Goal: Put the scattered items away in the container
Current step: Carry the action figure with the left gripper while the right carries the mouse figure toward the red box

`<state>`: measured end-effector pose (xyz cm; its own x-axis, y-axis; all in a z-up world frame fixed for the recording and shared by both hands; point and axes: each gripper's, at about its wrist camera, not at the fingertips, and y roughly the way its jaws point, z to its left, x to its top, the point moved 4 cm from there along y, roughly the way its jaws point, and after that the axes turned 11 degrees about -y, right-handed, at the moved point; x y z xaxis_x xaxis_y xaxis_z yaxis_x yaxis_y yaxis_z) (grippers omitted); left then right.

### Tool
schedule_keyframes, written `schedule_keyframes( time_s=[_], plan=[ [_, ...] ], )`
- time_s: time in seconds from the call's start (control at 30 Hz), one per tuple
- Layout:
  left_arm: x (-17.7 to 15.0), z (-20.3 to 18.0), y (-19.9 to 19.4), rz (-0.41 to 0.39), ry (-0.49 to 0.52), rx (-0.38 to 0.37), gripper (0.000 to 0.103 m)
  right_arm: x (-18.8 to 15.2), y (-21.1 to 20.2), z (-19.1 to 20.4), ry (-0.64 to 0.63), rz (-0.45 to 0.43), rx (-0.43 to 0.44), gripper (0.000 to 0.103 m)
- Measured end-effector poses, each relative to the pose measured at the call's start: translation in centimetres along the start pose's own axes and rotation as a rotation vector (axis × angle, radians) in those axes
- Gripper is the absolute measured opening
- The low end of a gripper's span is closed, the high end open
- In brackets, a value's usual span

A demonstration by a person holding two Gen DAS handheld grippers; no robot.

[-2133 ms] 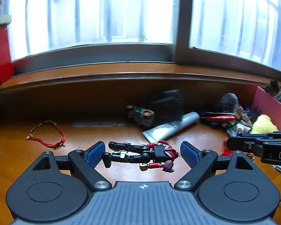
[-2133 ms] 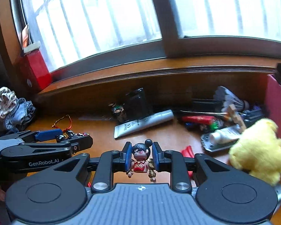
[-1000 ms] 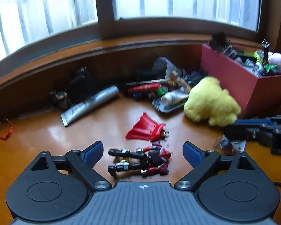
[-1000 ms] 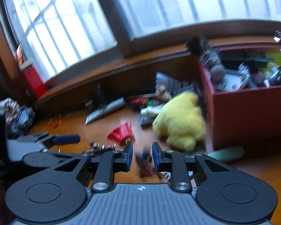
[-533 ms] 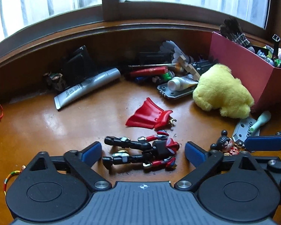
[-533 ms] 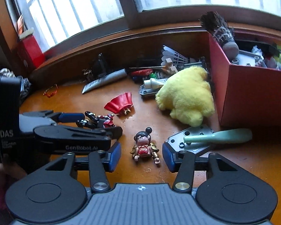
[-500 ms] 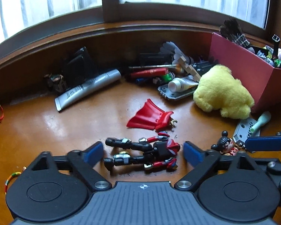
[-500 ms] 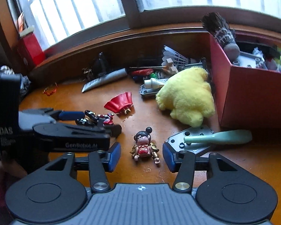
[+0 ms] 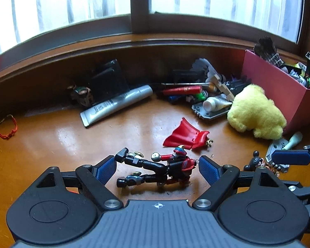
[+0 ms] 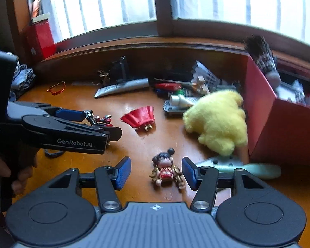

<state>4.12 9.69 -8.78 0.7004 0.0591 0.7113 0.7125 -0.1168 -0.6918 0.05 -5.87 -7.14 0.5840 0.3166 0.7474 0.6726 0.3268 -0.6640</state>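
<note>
Red box: right end cut off, contents indistinct. Robot figure: lying crosswise, legs leftward, between spread left gripper. Doll: between spread right gripper, near box.

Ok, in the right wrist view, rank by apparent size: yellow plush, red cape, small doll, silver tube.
1. yellow plush
2. silver tube, farther back, so it may be understated
3. red cape and small doll: too alike, and the doll lies nearer
</note>
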Motion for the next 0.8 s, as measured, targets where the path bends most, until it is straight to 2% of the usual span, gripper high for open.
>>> schedule_keyframes(
  time_s=[0.1,0.43,0.6,0.67,0.8],
  plan=[
    [0.0,0.1,-0.1,-0.003,-0.002,0.0,0.086,0.2,0.4,0.3,-0.028,-0.007,-0.003,0.064],
    [0.3,-0.4,-1.0,-0.024,0.003,-0.01,0.086,-0.1,2.3,-0.3,0.002,0.015,0.004,0.064],
    [0.4,-0.6,-1.2,-0.03,0.009,-0.015,0.086,-0.2,2.5,0.0,-0.028,0.011,-0.005,0.062],
    [0.5,-0.7,-1.3,-0.032,0.011,-0.017,0.086,-0.2,2.5,0.2,-0.051,0.011,-0.02,0.057],
    [0.6,-0.9,-1.4,-0.036,0.016,-0.02,0.086,-0.3,2.3,0.4,-0.069,0.002,-0.036,0.031]
  ],
)
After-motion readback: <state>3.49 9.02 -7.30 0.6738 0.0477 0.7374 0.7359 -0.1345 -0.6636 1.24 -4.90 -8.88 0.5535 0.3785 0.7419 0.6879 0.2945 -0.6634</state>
